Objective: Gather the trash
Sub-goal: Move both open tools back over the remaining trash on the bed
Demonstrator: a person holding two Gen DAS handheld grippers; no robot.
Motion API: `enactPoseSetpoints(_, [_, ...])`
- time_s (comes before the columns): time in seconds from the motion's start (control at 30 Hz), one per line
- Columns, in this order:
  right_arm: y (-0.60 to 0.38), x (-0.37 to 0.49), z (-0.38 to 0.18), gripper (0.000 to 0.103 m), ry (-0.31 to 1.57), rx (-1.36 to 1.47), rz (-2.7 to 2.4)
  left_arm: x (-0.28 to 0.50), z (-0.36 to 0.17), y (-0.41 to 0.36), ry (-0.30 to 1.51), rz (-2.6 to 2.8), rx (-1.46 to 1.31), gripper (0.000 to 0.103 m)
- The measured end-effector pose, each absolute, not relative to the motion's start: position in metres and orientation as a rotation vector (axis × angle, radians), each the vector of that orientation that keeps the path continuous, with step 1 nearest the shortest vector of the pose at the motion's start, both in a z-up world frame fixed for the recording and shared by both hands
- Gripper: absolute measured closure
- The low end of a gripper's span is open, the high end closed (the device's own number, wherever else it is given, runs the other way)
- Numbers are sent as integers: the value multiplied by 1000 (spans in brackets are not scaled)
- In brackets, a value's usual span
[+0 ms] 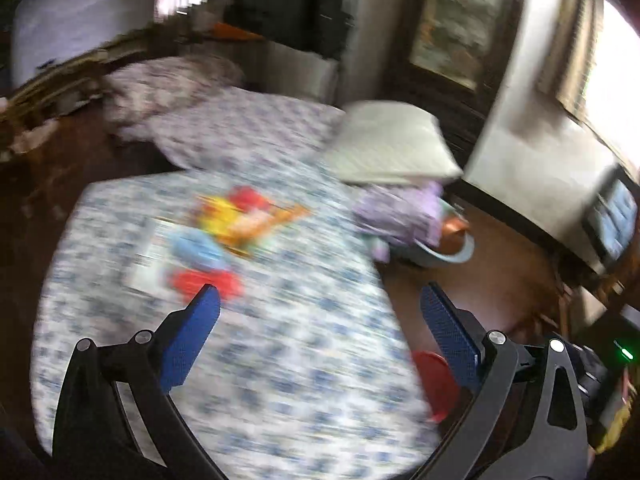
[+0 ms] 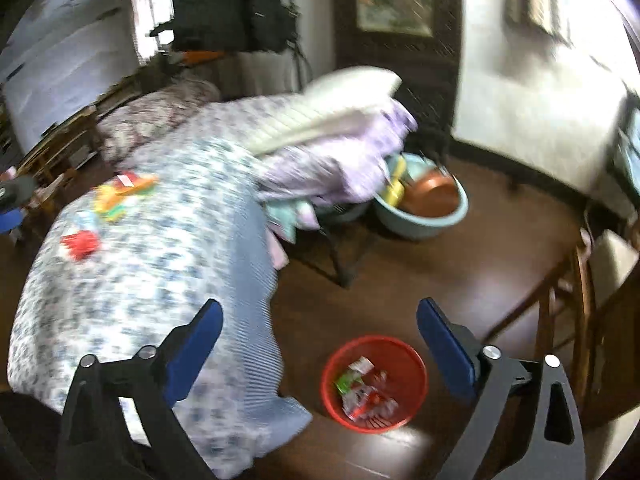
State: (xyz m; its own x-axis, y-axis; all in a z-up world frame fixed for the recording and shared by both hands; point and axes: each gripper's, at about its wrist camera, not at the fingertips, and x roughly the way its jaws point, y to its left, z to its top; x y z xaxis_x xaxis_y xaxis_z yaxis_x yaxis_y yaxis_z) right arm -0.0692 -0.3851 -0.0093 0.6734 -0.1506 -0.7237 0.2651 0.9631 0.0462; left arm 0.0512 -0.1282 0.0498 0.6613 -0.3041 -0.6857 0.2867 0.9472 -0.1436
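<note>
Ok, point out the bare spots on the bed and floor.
Bare bedspread lies nearer than the wrappers. Open floor lies between the red bin, the blue basin and the chair. It is crowded by the pillows.

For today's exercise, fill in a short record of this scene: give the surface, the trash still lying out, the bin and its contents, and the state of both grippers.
surface: bed with blue-patterned cover
trash lying out: colourful wrappers on the cover, blurred
bin: red basket on the floor beside the bed
bin contents: several wrappers
left gripper: open, empty
right gripper: open, empty
</note>
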Motion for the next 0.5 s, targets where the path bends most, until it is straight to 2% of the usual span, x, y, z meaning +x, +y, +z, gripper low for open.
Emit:
enactPoseSetpoints(0.23, [-305,-51,19,6,750,84,-64,89,52,-35,716,-43,19,7])
enactPoseSetpoints(0.5, [-219,-32,22,6,785,-29,88,109,28,2,737,49,-3,7])
